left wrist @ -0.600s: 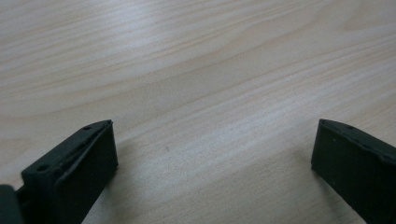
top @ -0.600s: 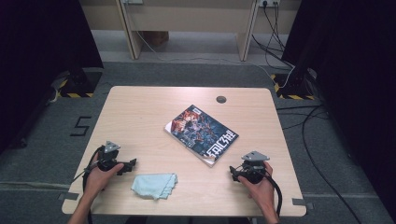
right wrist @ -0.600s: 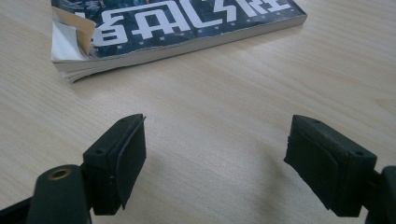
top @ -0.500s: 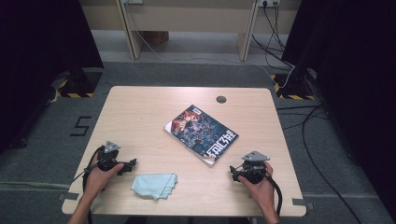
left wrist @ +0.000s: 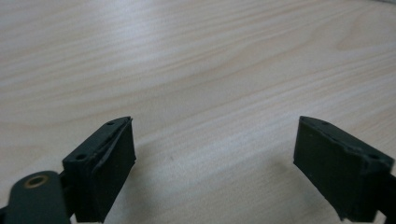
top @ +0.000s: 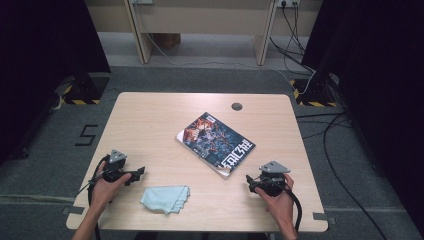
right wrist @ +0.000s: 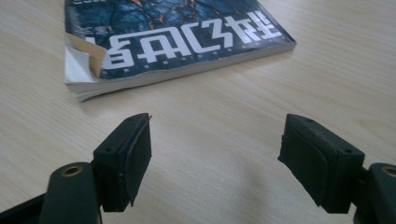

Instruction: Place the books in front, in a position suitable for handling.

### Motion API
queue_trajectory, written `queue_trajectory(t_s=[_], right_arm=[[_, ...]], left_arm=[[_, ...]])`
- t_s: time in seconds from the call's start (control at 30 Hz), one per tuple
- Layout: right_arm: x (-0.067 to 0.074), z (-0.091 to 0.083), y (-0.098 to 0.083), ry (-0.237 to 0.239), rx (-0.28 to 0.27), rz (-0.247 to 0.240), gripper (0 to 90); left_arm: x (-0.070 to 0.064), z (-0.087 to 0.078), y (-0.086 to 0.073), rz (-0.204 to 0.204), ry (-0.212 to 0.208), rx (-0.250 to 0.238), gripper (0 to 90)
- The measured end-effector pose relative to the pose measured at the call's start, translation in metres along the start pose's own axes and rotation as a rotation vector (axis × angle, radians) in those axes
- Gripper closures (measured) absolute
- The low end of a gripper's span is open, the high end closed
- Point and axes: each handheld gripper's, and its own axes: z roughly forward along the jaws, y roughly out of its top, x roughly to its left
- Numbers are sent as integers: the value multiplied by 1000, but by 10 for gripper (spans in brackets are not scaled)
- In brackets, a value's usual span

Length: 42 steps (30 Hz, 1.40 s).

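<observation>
On the light wooden counter [top: 150, 125] a book [top: 216, 143] with a dark illustrated cover lies flat near the middle, turned at an angle to the counter's edges. The right gripper [top: 251, 183] rests low at the near right side of the counter, held in the person's right hand [top: 280, 200], its jaws spread wide with nothing between them. In the right gripper view the book [right wrist: 173, 37] lies just ahead of that gripper [right wrist: 215, 154], apart from it, with the cover's near corner curled up. The left gripper [top: 139, 173] sits at the near left in the left hand [top: 102, 187], its jaws likewise spread over bare wood with nothing between them. A pale blue cloth [top: 165, 198] lies crumpled at the near edge, just beside the left gripper and well apart from the right one.
</observation>
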Motion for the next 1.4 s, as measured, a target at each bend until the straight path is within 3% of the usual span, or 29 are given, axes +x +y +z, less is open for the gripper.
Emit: queue_trajectory(t_s=[0.13,0.2,0.23,0.33,0.47,0.6,0.63,0.73,0.83,0.93,1.07,1.13,1.2,1.3,1.4], right_arm=[[2,1,3,14,-14,-3,276],[4,2,4,33,-13,-2,278],[5,3,6,75,-26,13,286],[7,4,8,82,-37,9,288],[17,14,22,102,-41,-58,328],[26,21,34,126,-59,-93,377],[33,28,41,151,-56,-126,420],[39,39,46,193,-59,-129,474],[43,45,48,203,-50,-140,533],[52,56,50,228,-25,-199,569],[59,60,47,263,2,-235,631],[61,60,45,241,0,-273,670],[61,59,43,242,-2,-257,680],[62,57,38,228,-19,-300,697],[64,53,33,219,-23,-306,711]], left_arm=[[-4,-3,7,-12,-21,-14,155],[-9,-5,13,6,-22,-31,153],[-12,-4,19,8,-39,-36,154],[-16,0,25,7,-57,-38,166],[-28,9,39,24,-88,-37,204],[-34,14,46,34,-98,-31,223],[-37,17,50,38,-106,-26,222],[-39,17,53,35,-107,-27,216],[-42,18,56,36,-114,-19,197],[-45,21,60,37,-111,-22,195],[-48,28,67,30,-100,-21,195],[-49,30,71,21,-81,-19,185],[-49,33,77,19,-79,-13,186],[-52,38,84,27,-72,-10,185],[-57,41,90,47,-84,9,186]])
